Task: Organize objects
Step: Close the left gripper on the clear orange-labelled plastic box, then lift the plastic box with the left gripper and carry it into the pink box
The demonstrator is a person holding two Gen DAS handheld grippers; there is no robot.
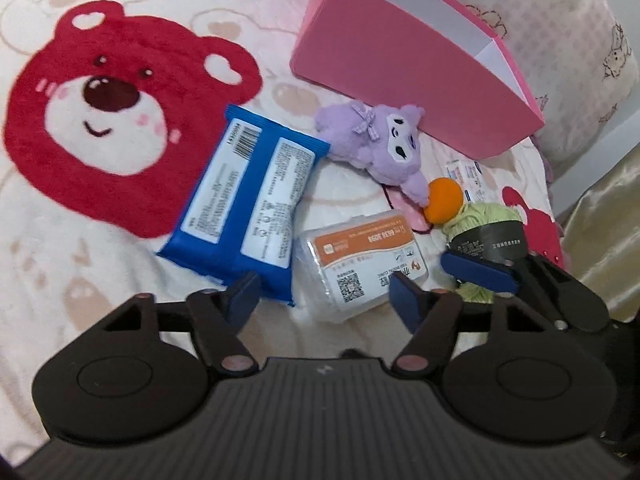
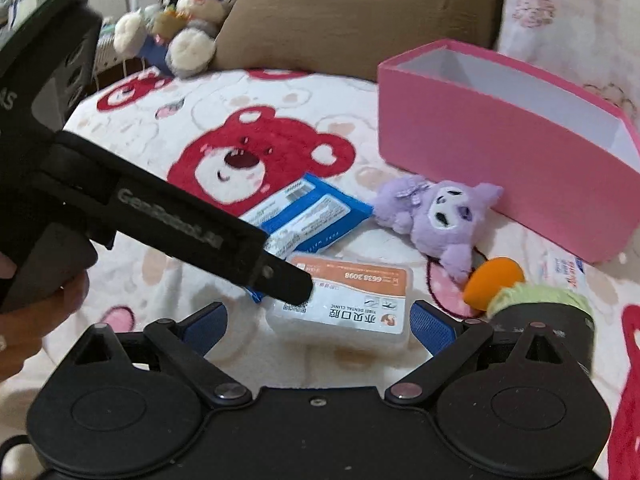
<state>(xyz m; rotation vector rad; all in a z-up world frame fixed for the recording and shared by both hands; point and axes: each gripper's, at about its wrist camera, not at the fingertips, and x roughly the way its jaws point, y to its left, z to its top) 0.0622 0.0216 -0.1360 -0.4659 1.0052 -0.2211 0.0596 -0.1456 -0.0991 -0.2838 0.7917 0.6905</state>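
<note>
Two wrist views cover one fleece blanket [image 1: 120, 264] printed with red bear faces. Landmark for all positions: the clear plastic dental floss box [image 1: 362, 264] with the orange-and-white label.

Left of the box, touching or just beside its edge, lies a blue foil wipes pack [image 1: 244, 200], flat and rectangular, barcode side up. Behind the box lies a purple plush toy [image 1: 376, 140], fuzzy, with a bow on its head. Right of the box sit an orange ball [image 1: 444, 198] and a skein of pale green yarn [image 1: 490, 216] in a black paper band. Behind and right of the box stands a pink cardboard box [image 1: 400, 72], rigid, open-topped, white inside. A small white-and-blue packet [image 1: 468, 174] lies just in front of the pink box.

Left gripper [image 1: 324, 300]: jaws parted, blue pads on either side of the floss box's near end. Whether the pads touch it cannot be told.

Right gripper [image 2: 320, 320]: jaws spread wide with the floss box [image 2: 348, 300] between the blue ribbed pads, both clear of it. Nothing is held.

Right wrist view only: a brown cushion [image 2: 360, 16], a grey plush rabbit [image 2: 196, 20], and the left gripper's black body reaching in from the left with a hand [image 2: 24, 312] on it. Left wrist view only: gold satin fabric [image 1: 608, 220] at the far right.
</note>
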